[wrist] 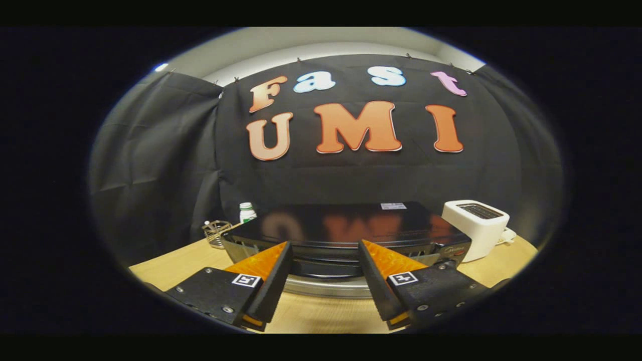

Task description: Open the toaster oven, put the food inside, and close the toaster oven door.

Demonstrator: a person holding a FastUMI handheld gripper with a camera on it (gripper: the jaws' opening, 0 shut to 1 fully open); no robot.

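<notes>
Two fingers of your gripper (325, 249) are spread wide apart with nothing between them, so the claw's released and holding zip. Right ahead of the tips sits the toaster oven (346, 233), a dark glossy box on the wooden table (321, 313); its top is shiny enough to mirror the wall behind it. You're looking at it from just above its front edge, and a curved silvery band (323, 287) runs across low down between your fingers, can't tell if it's the handle or something else. Door looks shut from here, but the angle's rough, so don't quote me.

Off to the right of the oven there's a white pop-up toaster (477, 228), just beside it. To the left, beyond the oven's corner, you've got a small wire basket (216, 233) and a white bottle with a green cap (247, 212). Couldn't spot the food.
</notes>
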